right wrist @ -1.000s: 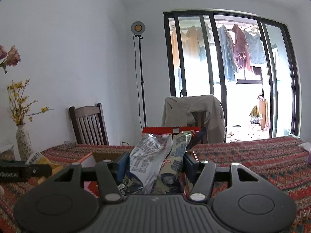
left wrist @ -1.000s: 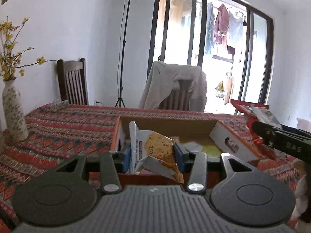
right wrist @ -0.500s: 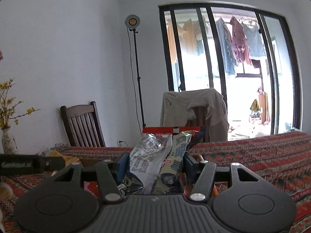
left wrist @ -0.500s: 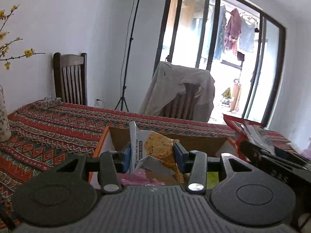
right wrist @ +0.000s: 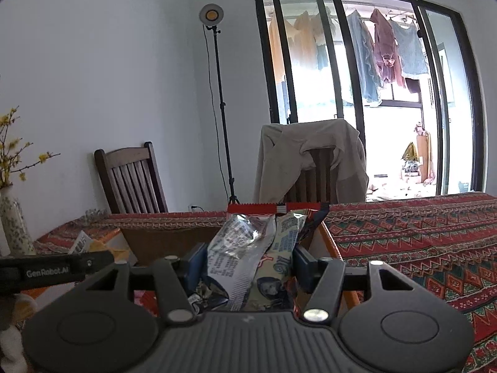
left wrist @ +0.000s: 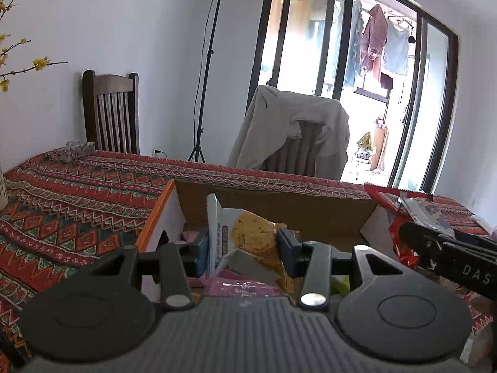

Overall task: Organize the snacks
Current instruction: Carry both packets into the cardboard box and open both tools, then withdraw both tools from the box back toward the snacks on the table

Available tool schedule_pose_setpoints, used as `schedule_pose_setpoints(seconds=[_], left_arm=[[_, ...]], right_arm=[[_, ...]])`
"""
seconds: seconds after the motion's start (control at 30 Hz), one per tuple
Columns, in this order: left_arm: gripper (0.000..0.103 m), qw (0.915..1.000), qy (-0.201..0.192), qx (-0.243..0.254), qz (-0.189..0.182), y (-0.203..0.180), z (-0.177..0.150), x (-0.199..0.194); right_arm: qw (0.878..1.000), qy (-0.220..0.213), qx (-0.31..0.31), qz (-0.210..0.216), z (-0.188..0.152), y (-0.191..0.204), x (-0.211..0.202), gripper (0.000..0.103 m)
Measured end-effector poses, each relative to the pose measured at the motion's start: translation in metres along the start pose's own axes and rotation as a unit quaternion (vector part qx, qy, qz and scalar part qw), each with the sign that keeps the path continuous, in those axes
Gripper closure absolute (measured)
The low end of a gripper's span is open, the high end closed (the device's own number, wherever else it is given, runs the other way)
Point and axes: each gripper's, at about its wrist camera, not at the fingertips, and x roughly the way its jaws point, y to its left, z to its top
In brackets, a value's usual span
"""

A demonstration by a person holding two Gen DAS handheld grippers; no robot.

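Two grippers are each carrying a snack over the open box (left wrist: 273, 205) on the patterned counter (left wrist: 77, 205). Left gripper (left wrist: 243, 250) is pinching a white and yellow packet (left wrist: 245, 233) between its jaws, hanging above the box's inside, where a pink packet (left wrist: 245, 287) is lying. Right gripper (right wrist: 245, 264) is clamping a silver and red wrapper (right wrist: 248, 248) in its jaws, just over the box's right end. Behind, a jacket (right wrist: 310, 161) is draping a chair.
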Motion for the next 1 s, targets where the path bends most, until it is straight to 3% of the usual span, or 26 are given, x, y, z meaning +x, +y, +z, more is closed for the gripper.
schedule_pose_setpoints(seconds=[0.1,0.17,0.27,1.0], left_arm=[[0.041,0.9999,-0.005,-0.007,0.007,0.002,-0.002,-0.002],[0.016,0.9998,-0.009,-0.014,0.01,0.004,-0.003,-0.003],[0.0,0.9992,-0.021,-0.022,0.024,0.008,-0.002,-0.008],[0.0,0.9981,-0.029,-0.049,0.027,0.011,0.001,-0.027]], right_arm=[[1.0,0.005,-0.006,-0.002,-0.001,0.001,0.002,0.041],[1.0,0.007,-0.011,-0.006,-0.004,0.002,0.002,0.01],[1.0,0.004,-0.015,-0.013,-0.006,0.002,0.001,0.0],[0.999,-0.011,-0.002,-0.033,-0.002,0.001,-0.013,0.0]])
